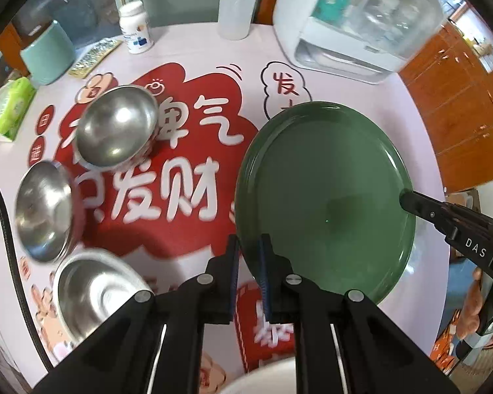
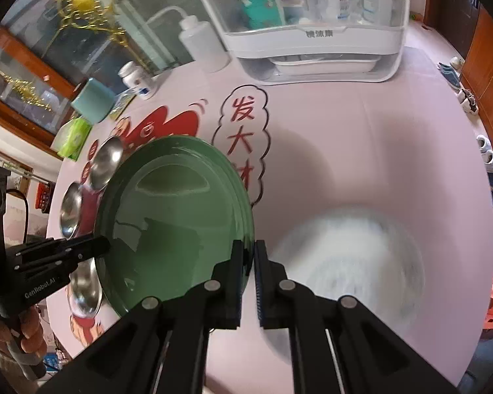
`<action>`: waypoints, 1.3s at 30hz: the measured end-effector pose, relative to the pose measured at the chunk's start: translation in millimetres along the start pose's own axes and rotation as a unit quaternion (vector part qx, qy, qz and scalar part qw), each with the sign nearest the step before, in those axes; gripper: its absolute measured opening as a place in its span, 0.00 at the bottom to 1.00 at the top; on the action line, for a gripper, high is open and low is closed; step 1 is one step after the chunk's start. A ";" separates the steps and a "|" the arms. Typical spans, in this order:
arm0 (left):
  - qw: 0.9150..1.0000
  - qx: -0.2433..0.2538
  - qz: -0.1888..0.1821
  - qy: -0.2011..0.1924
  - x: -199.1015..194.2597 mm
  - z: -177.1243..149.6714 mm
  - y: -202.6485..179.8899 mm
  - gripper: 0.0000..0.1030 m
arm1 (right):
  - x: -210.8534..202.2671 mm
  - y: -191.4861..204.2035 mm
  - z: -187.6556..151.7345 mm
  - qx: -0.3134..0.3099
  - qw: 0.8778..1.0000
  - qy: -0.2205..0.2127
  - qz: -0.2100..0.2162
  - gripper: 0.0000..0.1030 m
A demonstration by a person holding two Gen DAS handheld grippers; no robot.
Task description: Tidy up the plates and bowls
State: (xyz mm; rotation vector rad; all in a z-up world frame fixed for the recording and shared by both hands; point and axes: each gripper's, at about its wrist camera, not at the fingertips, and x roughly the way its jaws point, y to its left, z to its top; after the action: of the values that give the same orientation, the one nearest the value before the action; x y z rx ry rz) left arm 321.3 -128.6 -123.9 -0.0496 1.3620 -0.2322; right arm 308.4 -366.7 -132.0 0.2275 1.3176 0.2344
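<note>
Left to right across a pink tabletop (image 1: 187,55) printed with red cartoon lettering: three stainless steel bowls (image 1: 116,126) in a loose column at the left, mouths tipped toward the camera, well apart from the clear-lidded white appliance (image 1: 355,23) at the back. At centre, a dark green plate (image 1: 325,203), apparently the top of a small stack judging by extra rims in the right wrist view, pinched at opposite edges. Left hand-held gripper (image 1: 249,275) nearly closed on the plate's near-left rim, rim between the blue pads; right hand-held gripper (image 2: 248,282) likewise narrowed onto the rim on the other side. Farther right, a blurred white dish (image 2: 345,256) on the tabletop, just beside the plate. Plate seemingly lifted or tilted, though contact with the tabletop impossible to confirm.

Risks from here: glazed rim slipping out of the thin pads under uneven pull from the two sides; plates beneath, if gripped together, sliding apart; a swing to the left knocking the nearest bowl; a careless descent to the right chipping against the white dish.
</note>
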 end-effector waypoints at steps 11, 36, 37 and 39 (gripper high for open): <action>0.999 0.048 -0.005 -0.018 -63.2 -129.6 -7.5 0.09 | -42.1 24.7 -134.8 0.027 0.999 0.007 0.020 0.06; 0.997 0.059 -0.017 0.041 12.8 -298.8 2.4 0.10 | -15.5 32.9 -311.3 0.075 0.996 0.041 -0.033 0.07; 0.997 0.052 -0.018 0.046 16.9 -299.5 5.4 0.10 | -14.2 34.9 -310.7 0.071 0.996 0.041 -0.035 0.07; 0.998 0.046 -0.019 0.050 21.6 -299.5 8.9 0.10 | -10.3 38.0 -309.0 0.064 0.996 0.041 -0.040 0.07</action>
State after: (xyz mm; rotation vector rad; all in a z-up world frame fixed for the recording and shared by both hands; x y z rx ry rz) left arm 35.3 -94.4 -209.1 0.0128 1.4483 -0.3316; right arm 4.3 -323.7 -183.8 0.2753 1.4217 0.0928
